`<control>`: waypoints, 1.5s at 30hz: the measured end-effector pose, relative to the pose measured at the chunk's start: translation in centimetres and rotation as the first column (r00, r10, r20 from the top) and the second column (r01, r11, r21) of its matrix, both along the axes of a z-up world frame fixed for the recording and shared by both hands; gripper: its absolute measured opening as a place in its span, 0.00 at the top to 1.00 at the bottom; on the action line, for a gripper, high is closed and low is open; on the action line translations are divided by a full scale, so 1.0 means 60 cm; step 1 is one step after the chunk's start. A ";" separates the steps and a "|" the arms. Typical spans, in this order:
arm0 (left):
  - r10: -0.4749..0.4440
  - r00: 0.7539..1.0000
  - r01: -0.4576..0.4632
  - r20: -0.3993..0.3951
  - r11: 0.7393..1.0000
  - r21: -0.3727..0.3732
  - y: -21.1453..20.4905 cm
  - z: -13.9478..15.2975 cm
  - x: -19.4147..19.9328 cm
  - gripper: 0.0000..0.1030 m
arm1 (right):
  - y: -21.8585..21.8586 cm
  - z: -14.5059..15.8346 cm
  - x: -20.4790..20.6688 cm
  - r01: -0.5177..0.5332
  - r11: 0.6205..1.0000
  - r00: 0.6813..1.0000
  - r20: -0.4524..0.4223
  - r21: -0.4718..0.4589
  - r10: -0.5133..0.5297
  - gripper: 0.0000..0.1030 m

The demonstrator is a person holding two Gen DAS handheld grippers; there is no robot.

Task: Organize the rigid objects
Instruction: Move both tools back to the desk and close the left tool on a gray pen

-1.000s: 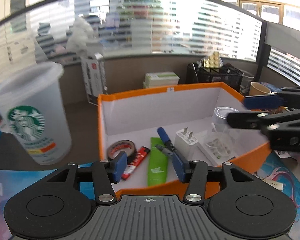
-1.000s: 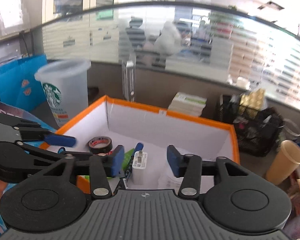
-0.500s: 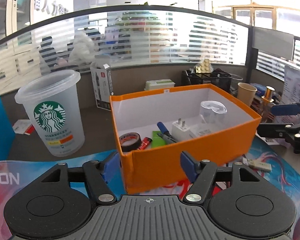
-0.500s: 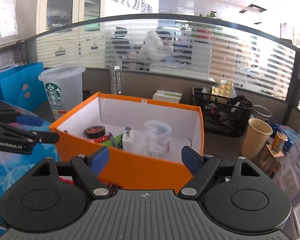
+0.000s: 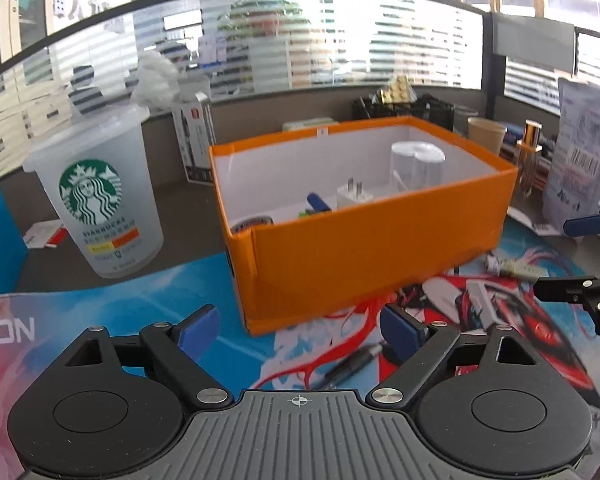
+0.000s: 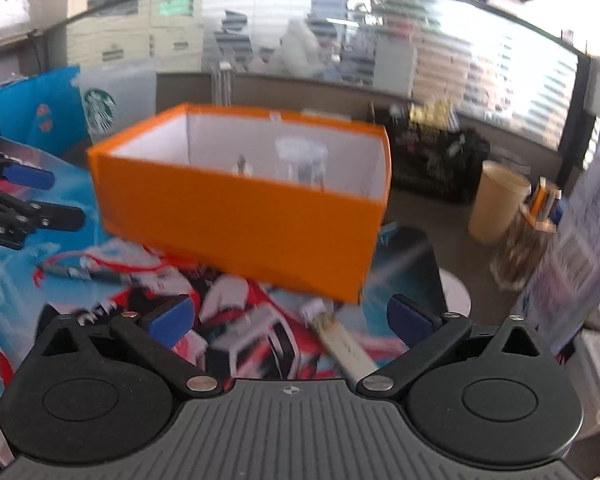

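As both jaws spread with nothing between them, the left gripper (image 5: 298,330) hangs nearest a slim dark metal pen (image 5: 350,364) lying slantwise on the printed table mat, just before the orange cardboard box (image 5: 364,236); the right gripper (image 6: 288,316) stands over a pale flat stick (image 6: 346,346)

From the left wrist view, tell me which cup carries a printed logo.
The frosted plastic Starbucks cup left of the orange box: it bears a green round logo. The tan paper cup behind the box is plain.
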State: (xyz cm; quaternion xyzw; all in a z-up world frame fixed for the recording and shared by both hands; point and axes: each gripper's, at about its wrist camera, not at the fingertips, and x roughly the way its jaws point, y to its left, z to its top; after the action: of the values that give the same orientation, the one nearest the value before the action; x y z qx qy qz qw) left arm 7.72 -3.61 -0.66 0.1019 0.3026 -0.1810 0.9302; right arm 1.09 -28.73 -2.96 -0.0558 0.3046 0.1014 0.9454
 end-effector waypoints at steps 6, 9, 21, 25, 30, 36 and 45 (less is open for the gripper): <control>-0.010 0.999 0.010 -0.048 1.000 -0.008 0.009 -0.028 0.011 0.12 | -0.021 -0.033 0.008 0.016 1.000 1.000 -0.022 0.008 -0.016 0.00; -0.030 0.997 0.029 -0.068 0.999 -0.020 0.014 -0.044 0.015 0.12 | -0.029 -0.045 0.017 0.016 1.000 0.999 -0.032 0.006 -0.016 0.01; -0.113 0.989 0.111 -0.097 0.994 -0.025 0.026 -0.084 0.014 0.13 | -0.039 -0.080 0.042 0.013 1.000 0.998 -0.063 0.006 -0.012 0.19; -0.106 0.988 0.103 -0.110 0.994 -0.033 0.026 -0.097 0.023 0.13 | -0.047 -0.083 0.050 0.019 0.999 0.999 -0.043 0.039 -0.017 0.28; -0.139 0.987 0.137 -0.080 0.990 -0.036 0.023 -0.100 0.019 0.17 | -0.036 -0.077 0.049 0.023 0.999 0.998 -0.051 0.031 -0.022 0.46; -0.177 0.981 0.175 -0.073 0.984 -0.042 0.020 -0.091 0.002 0.75 | -0.007 -0.076 0.030 0.028 0.999 0.999 -0.041 0.019 -0.027 0.67; -0.207 0.974 0.203 -0.089 0.978 -0.052 0.006 -0.090 -0.031 0.92 | 0.038 -0.077 0.011 -0.015 0.999 0.999 -0.035 0.029 0.016 0.68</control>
State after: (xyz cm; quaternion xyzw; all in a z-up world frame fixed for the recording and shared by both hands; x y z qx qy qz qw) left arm 5.83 -3.23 -6.04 0.1041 0.3298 -0.2871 0.8933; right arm 1.76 -26.44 -7.61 -0.0430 0.3191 0.1138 0.9399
